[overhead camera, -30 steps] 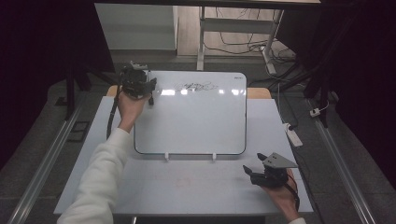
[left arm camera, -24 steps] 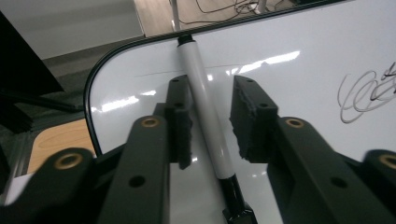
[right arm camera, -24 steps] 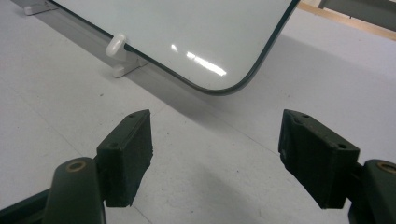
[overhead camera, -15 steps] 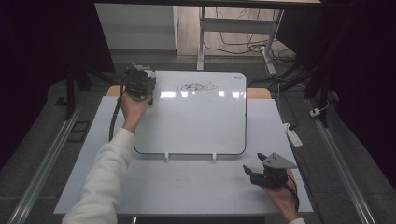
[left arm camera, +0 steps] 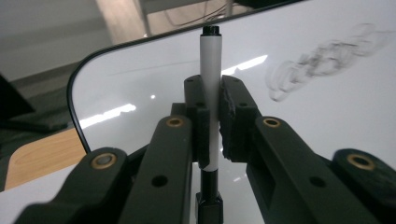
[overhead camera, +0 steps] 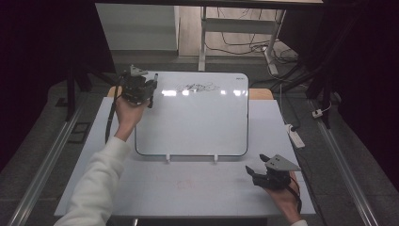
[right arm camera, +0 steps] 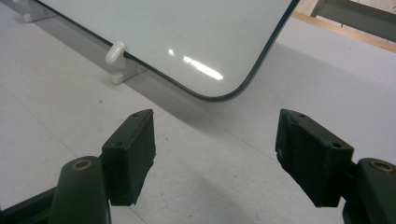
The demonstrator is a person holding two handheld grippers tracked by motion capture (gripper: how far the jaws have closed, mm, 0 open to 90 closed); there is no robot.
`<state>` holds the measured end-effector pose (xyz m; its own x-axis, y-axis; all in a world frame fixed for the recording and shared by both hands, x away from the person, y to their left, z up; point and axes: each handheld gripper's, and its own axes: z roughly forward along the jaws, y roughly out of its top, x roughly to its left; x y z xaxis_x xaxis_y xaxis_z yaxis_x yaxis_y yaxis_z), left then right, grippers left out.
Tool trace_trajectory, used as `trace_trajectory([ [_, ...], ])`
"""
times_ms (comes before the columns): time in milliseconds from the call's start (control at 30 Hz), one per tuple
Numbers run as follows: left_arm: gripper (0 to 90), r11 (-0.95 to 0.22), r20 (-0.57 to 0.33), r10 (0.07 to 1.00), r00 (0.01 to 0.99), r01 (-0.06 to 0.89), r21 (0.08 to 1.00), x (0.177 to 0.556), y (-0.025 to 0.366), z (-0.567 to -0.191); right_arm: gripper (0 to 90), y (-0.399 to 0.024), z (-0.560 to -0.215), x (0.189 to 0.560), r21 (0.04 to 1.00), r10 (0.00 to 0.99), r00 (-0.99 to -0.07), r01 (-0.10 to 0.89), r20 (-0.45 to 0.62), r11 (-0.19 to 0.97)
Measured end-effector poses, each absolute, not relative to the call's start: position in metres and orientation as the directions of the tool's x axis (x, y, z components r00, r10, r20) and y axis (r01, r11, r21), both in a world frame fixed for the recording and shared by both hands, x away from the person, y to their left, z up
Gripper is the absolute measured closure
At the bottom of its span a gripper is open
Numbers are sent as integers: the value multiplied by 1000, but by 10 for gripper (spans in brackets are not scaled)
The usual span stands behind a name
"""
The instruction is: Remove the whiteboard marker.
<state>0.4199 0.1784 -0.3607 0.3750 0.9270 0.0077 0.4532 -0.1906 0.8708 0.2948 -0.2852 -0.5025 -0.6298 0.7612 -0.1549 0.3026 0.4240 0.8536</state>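
A whiteboard [overhead camera: 193, 122] lies flat on the grey table, with a smudged black scribble [overhead camera: 197, 87] near its far edge. At the board's far left corner my left gripper [overhead camera: 147, 90] is shut on a white marker [left arm camera: 211, 60] with black ends. The marker stands upright between the pads, and the scribble [left arm camera: 327, 51] lies to its right. My right gripper [overhead camera: 254, 163] rests on the table off the board's near right corner [right arm camera: 233, 93]. It is open, its jaws have just been closing a little, and nothing is between them [right arm camera: 217, 135].
Two white clips [overhead camera: 167, 159] [overhead camera: 215, 159] sit along the board's near edge. A wooden strip [overhead camera: 261, 94] shows behind the board. A white power strip [overhead camera: 295, 136] lies on the floor to the right, and metal rails run along both sides of the table.
The left gripper has shifted slightly at the board's far left corner. The right hand has stayed where it was.
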Motion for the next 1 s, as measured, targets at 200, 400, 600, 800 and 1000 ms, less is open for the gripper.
trace_trajectory([
  [200,812,-206,-21,875,484,411,888,382,177,-369,294,-280,-502,294,866,757,-639,297,-132,402],
  [400,812,-196,-92,794,601,396,897,346,162,-387,299,-269,-492,294,876,745,-663,313,-75,367],
  [600,811,-208,-131,713,689,387,898,321,131,-406,305,-247,-478,290,887,717,-696,309,-36,344],
  [800,811,-247,-115,658,744,358,901,306,93,-421,306,-210,-466,288,890,701,-713,333,21,311],
  [1000,811,-258,-103,635,765,336,906,300,71,-431,316,-188,-467,289,878,671,-739,359,60,316],
])
